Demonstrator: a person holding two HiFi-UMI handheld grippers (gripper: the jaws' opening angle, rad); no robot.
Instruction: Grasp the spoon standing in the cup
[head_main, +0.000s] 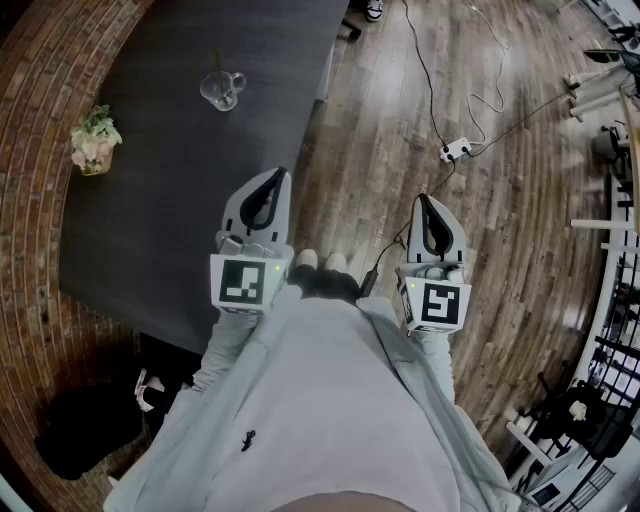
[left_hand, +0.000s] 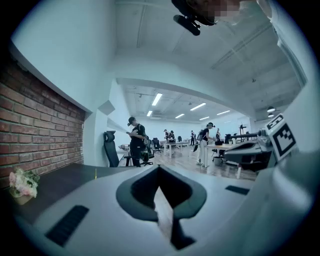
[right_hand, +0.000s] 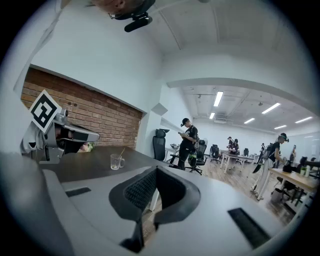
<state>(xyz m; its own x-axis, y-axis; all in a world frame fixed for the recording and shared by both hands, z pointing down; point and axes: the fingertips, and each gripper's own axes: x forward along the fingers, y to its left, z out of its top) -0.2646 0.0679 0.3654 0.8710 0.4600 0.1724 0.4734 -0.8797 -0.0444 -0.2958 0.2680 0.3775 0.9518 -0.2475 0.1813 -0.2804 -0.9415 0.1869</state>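
A clear glass cup (head_main: 222, 90) stands at the far end of the dark table (head_main: 150, 220), with a thin spoon (head_main: 215, 62) standing in it. In the right gripper view the cup (right_hand: 116, 162) and spoon (right_hand: 120, 154) show small at the left, well beyond the jaws. My left gripper (head_main: 280, 174) hovers at the table's near right edge, shut and empty, far short of the cup. My right gripper (head_main: 421, 198) hangs over the wooden floor, right of the table, with its jaws together and nothing in them. The left gripper view (left_hand: 159, 167) does not show the cup.
A small pot of flowers (head_main: 95, 140) sits at the table's left edge by the brick wall (head_main: 40, 90). A power strip (head_main: 455, 150) with cables lies on the floor. An office chair (right_hand: 160, 144) and several standing people (right_hand: 187, 140) are beyond the table.
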